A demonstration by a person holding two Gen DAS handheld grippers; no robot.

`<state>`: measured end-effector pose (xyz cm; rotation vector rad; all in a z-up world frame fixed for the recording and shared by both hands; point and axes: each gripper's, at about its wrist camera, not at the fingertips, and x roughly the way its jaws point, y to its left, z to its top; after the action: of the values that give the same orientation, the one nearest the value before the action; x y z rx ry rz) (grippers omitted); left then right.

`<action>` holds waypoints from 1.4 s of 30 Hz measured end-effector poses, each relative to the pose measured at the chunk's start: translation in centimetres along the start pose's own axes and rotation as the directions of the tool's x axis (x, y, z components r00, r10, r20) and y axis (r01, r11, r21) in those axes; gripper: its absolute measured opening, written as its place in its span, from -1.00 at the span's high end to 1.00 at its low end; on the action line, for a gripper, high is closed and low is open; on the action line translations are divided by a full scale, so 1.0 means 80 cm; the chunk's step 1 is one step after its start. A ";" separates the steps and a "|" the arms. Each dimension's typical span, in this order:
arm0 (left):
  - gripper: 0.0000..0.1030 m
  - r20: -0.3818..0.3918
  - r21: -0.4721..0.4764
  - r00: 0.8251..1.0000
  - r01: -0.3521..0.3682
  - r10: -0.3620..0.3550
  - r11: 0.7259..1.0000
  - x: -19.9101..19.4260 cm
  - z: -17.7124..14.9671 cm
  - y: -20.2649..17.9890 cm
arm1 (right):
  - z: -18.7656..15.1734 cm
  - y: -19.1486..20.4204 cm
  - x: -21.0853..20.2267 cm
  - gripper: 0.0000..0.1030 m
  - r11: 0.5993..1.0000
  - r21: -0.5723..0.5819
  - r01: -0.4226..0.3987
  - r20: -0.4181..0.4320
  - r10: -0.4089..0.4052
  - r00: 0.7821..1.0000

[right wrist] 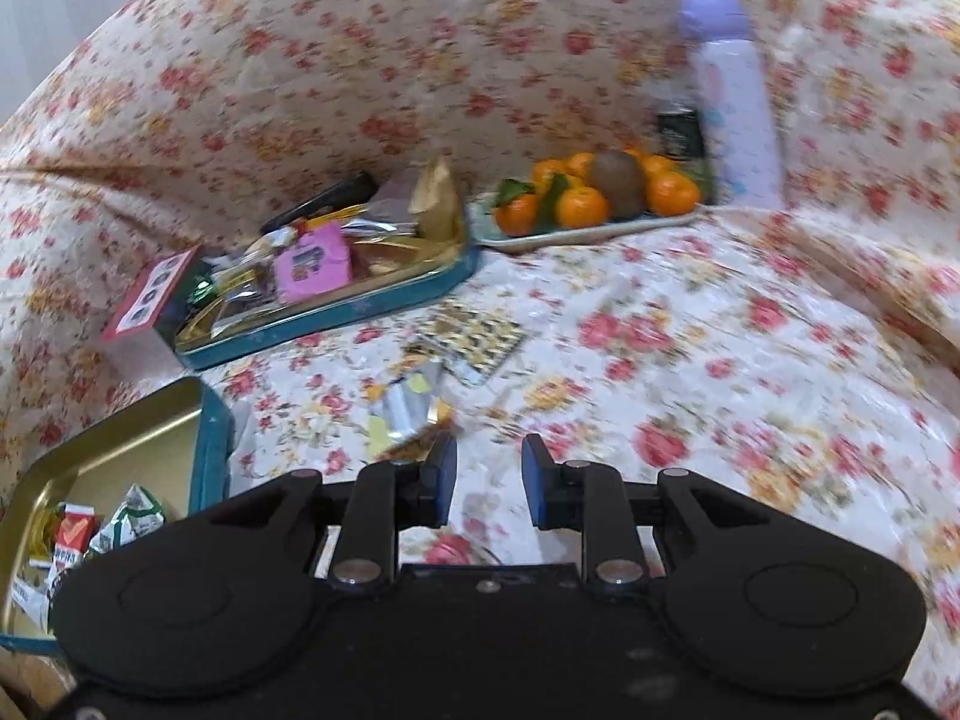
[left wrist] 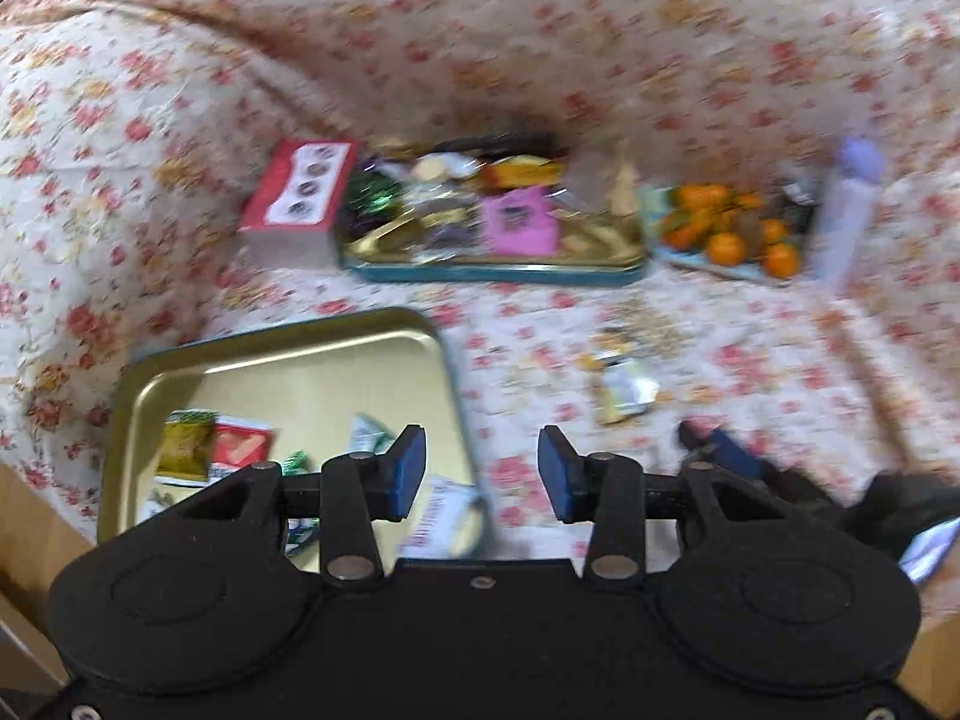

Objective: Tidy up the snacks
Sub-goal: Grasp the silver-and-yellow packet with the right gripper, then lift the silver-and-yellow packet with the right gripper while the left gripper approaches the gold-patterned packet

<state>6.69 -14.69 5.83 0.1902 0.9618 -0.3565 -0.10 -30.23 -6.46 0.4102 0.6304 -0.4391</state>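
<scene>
A gold tin tray (left wrist: 288, 360) lies near me at the left and holds a few snack packets, among them a yellow-green one (left wrist: 186, 441) and a red one (left wrist: 240, 447). My left gripper (left wrist: 483, 471) hangs open over that tray's right edge, with nothing between its blue pads. A second tin with a teal rim (left wrist: 498, 272), farther back, is heaped with snacks, including a pink packet (left wrist: 519, 222). Loose on the cloth lie a silver-yellow packet (right wrist: 408, 408) and a patterned packet (right wrist: 474, 336). My right gripper (right wrist: 489, 483) is just short of the silver-yellow packet, jaws narrowly apart and empty.
A floral cloth covers the table and rises behind it. A red box (left wrist: 297, 192) stands left of the far tin. A plate of oranges (right wrist: 576, 198) with a kiwi (right wrist: 618, 180), a dark can (right wrist: 678, 132) and a tall purple bottle (right wrist: 732, 102) stand at the back right.
</scene>
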 end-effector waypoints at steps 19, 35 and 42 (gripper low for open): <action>0.03 -0.045 0.002 0.999 0.018 -0.018 1.000 0.060 -0.033 0.021 | 0.020 0.077 0.102 0.07 0.936 -0.350 -0.035 -0.046 0.020 0.999; 0.03 -0.041 0.002 0.997 0.070 -0.069 0.998 0.063 -0.017 -0.001 | -0.014 0.019 0.059 0.19 0.943 -0.332 0.021 -0.004 -0.024 1.000; 0.03 -0.069 -0.001 0.991 0.113 -0.113 0.994 0.083 0.014 -0.040 | -0.014 -0.039 0.046 0.20 0.945 -0.288 0.153 0.077 -0.137 0.988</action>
<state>9.79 -19.39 0.96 0.1515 1.0428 -0.4581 0.43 -33.19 -10.36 0.0682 0.6617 -0.4872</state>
